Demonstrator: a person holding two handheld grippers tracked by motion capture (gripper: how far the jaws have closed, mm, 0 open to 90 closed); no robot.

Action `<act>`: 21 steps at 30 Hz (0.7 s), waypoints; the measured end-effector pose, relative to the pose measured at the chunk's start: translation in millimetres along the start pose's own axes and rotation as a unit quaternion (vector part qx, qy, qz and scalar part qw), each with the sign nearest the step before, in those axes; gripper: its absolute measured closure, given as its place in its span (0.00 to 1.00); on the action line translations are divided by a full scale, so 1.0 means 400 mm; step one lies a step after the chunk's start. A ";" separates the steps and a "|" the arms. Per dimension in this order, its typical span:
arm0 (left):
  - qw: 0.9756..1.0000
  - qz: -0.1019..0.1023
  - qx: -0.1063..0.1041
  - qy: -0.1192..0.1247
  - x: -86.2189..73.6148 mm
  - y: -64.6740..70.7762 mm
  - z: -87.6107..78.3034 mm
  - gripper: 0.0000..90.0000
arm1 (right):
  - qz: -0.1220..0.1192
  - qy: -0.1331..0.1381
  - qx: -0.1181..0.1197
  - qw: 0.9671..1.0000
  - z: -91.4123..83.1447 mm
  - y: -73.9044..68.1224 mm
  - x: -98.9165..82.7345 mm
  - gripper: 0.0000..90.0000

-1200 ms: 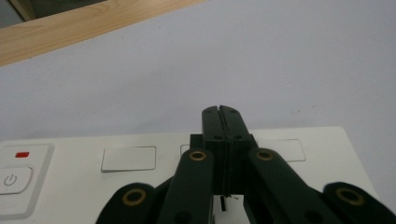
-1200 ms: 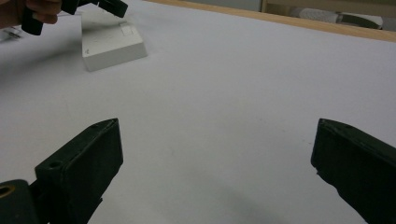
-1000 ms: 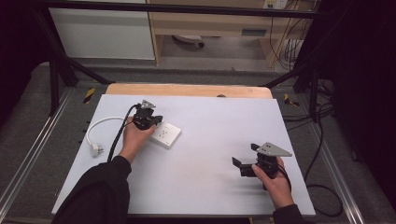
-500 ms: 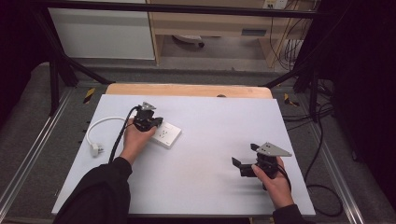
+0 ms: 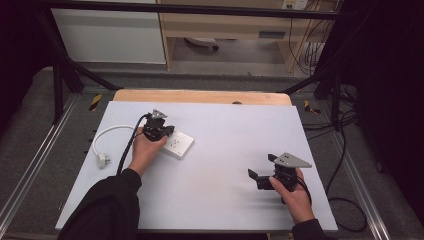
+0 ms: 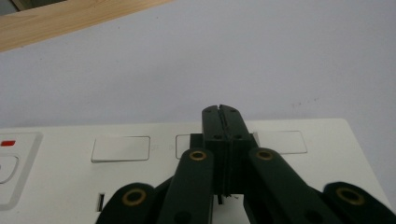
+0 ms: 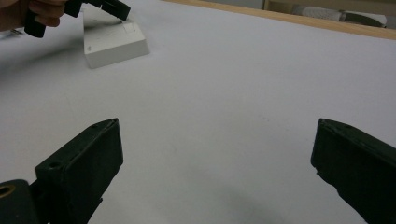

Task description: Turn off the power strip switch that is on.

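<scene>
we press the left tool [image 6: 223,122], jaws pressed together, squarely on the white plastic switch socket panel's [image 5: 178,144] middle rocker, steadily; right tool [image 7: 219,168] waits spread.

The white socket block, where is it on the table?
In the high view the white socket block lies left of centre, under the left gripper, its cable looping farther left.

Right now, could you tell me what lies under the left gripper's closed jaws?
The white power strip lies under the left gripper; its shut tips sit over a row of rectangular buttons. The middle button is partly covered, so whether they touch is unclear.
</scene>
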State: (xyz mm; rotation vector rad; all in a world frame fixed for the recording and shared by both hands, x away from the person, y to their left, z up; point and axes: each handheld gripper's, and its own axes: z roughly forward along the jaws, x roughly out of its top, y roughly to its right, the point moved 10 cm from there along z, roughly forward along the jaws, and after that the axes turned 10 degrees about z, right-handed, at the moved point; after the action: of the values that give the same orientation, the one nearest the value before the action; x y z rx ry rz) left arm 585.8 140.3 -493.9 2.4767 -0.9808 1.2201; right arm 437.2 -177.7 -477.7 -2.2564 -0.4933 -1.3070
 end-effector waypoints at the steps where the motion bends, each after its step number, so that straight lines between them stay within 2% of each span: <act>1: 1.000 -0.001 0.000 0.001 0.000 0.000 0.000 1.00 | -0.001 0.000 0.000 1.000 0.000 0.000 0.000 0.03; 21: 1.000 -0.002 0.007 -0.005 -0.004 -0.001 -0.003 1.00 | -0.004 -0.009 0.005 1.000 0.004 -0.006 -0.006 0.03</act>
State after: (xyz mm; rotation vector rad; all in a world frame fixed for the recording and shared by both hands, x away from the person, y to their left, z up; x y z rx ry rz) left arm 584.6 142.2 -494.3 2.4970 -0.9720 1.2180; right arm 435.9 -175.0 -480.0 -2.2620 -0.5131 -1.2875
